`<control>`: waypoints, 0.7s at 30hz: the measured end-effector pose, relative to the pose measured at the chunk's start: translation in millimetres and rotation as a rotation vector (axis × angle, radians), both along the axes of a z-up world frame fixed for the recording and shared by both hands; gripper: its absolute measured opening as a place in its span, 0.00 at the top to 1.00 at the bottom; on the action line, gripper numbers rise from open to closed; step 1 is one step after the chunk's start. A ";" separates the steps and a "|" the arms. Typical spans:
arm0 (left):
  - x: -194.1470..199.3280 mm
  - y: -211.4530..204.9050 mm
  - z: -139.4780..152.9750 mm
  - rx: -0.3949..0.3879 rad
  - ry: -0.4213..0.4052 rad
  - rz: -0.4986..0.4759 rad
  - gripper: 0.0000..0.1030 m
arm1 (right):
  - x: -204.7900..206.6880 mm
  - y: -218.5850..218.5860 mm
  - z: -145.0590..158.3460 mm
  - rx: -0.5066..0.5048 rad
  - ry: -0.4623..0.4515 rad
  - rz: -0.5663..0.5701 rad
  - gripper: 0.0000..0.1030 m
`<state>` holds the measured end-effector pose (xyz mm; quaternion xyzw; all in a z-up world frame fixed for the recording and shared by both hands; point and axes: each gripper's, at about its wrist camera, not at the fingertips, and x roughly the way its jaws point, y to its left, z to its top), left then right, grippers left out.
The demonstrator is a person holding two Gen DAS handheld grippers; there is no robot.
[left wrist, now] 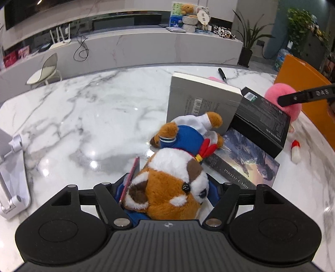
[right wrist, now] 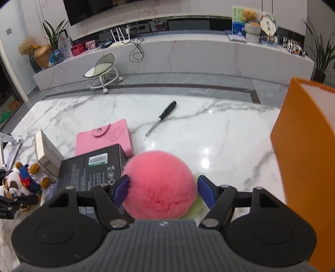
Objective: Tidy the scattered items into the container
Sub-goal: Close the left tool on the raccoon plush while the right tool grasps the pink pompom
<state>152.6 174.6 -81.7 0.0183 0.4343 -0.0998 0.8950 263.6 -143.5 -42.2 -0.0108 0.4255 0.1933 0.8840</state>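
Plush dog (left wrist: pixel 167 184) between parted left fingers (left wrist: pixel 120 188), pink pompom (right wrist: pixel 160 184) between parted right fingers (right wrist: pixel 204 193)

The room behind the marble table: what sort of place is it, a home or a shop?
Most likely a home living room. A dark TV screen hangs on the wall above a long marble console with a router, a teddy bear and potted plants. Toys and books clutter the table.

My left gripper (left wrist: pixel 165 196) and right gripper (right wrist: pixel 162 191) both angle downward, their blue-padded jaws spread apart.
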 end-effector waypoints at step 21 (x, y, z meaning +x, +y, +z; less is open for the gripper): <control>7.2 1.1 6.2 -0.024 0.056 0.055 0.34 | 4.8 9.6 -20.4 -0.071 -0.017 0.033 0.48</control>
